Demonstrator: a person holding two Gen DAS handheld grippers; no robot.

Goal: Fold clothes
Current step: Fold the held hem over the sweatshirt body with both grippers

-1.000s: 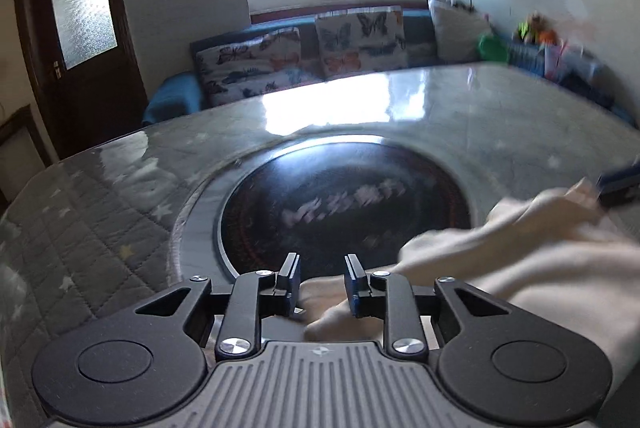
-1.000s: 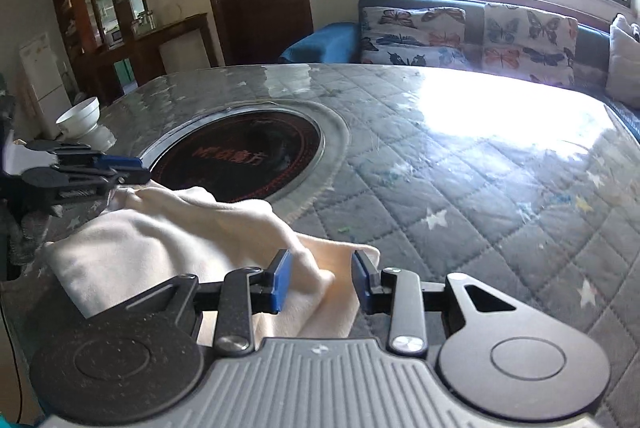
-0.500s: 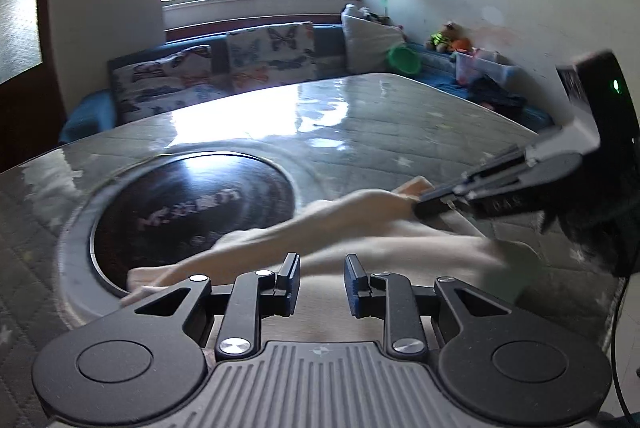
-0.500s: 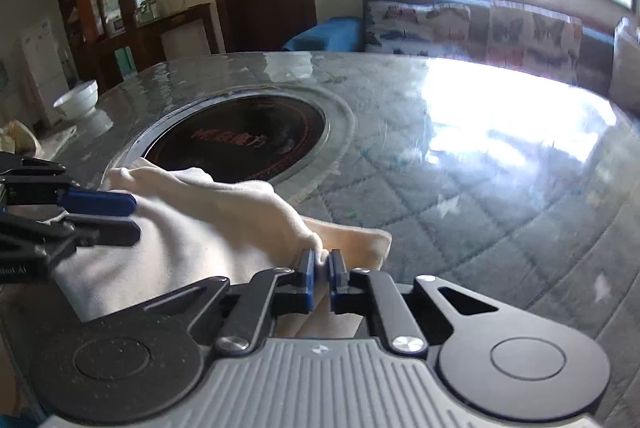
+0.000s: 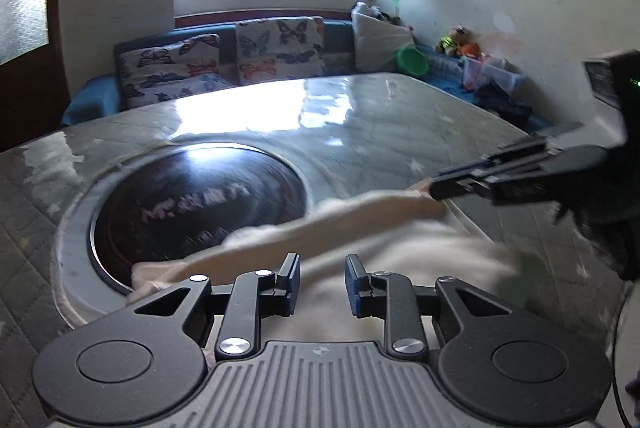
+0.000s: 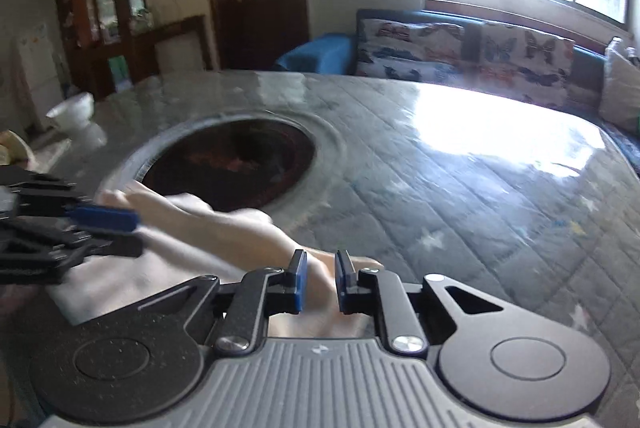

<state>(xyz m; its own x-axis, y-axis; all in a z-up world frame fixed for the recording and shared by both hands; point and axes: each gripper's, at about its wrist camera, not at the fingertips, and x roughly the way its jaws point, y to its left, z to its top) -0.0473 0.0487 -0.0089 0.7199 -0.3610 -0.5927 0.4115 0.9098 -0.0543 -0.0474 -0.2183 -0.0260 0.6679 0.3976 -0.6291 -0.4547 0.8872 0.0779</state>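
A cream garment (image 5: 360,232) lies bunched on the quilted table, partly over the dark round hotplate (image 5: 192,203). My left gripper (image 5: 322,282) is open just above the cloth, nothing between its pads. My right gripper (image 6: 320,282) has its jaws partly open with cloth (image 6: 224,228) lying between and under them. In the left wrist view the right gripper (image 5: 436,187) reaches in from the right and touches the garment's far edge. In the right wrist view the left gripper (image 6: 128,232) shows at the left, open over the cloth.
The table (image 6: 460,187) is covered with a grey star-patterned quilt under glossy plastic. A white bowl (image 6: 72,109) stands at its far left edge. A sofa with butterfly cushions (image 5: 240,55) runs under the window. Toys and a green bowl (image 5: 412,61) sit at the right.
My right gripper closed on the garment half a second ago and has now opened partway. My left gripper swung right along the cloth and stayed open.
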